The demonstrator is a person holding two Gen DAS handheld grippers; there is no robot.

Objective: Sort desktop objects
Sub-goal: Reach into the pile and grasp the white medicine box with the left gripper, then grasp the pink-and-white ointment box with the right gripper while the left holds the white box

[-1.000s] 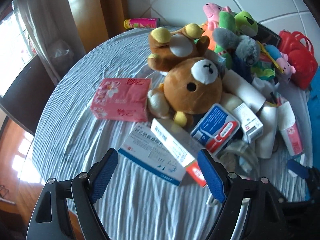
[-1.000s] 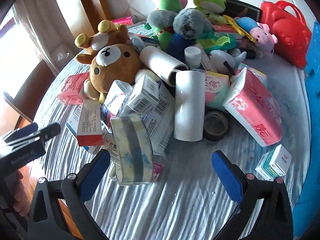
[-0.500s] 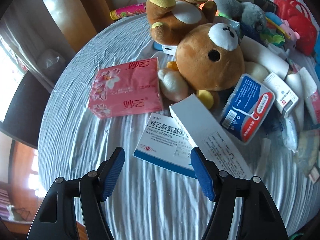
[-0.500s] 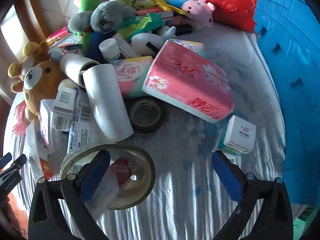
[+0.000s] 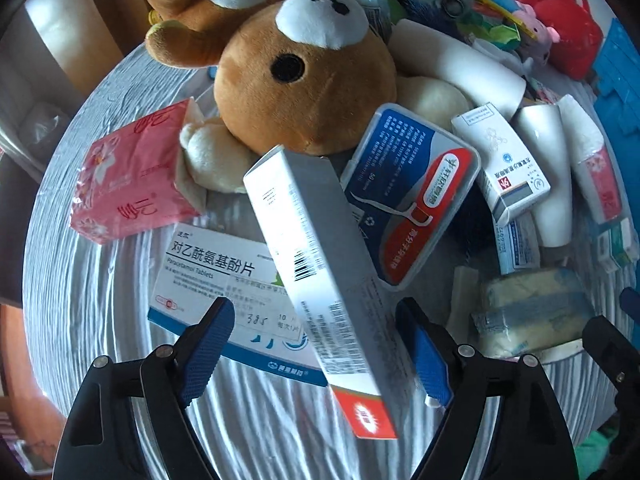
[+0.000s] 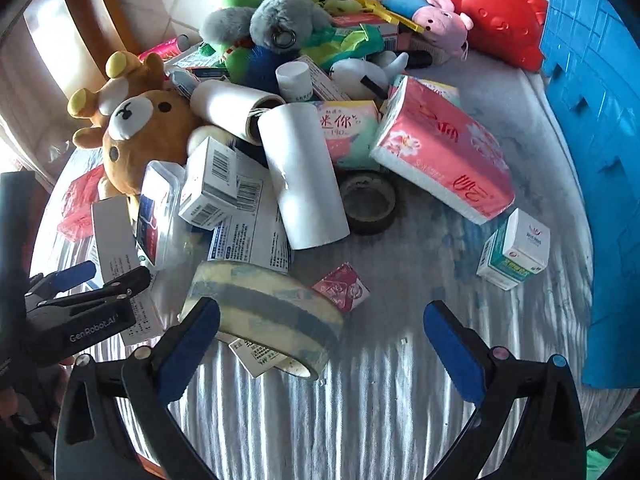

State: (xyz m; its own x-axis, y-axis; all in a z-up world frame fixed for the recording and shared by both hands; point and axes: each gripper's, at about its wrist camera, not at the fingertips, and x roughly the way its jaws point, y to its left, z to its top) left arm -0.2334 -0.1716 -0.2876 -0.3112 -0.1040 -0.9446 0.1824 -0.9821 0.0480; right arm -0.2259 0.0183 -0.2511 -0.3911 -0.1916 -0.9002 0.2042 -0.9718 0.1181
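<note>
Left wrist view: left gripper (image 5: 316, 344) points steeply down with its fingers (image 5: 206, 344) opening, straddling but not pressing the long white carton (image 5: 316, 276), which leans tilted over the flat tablet box (image 5: 208, 268) on the table (image 5: 80, 300), probably lined up as the next pick. Right wrist view: right gripper (image 6: 322, 348) has its fingers (image 6: 450, 350) spread wide and empty over the tape roll (image 6: 264, 314), which lies at the near edge of the heap just beside the left finger, well apart from the blue crate (image 6: 596, 128)
</note>
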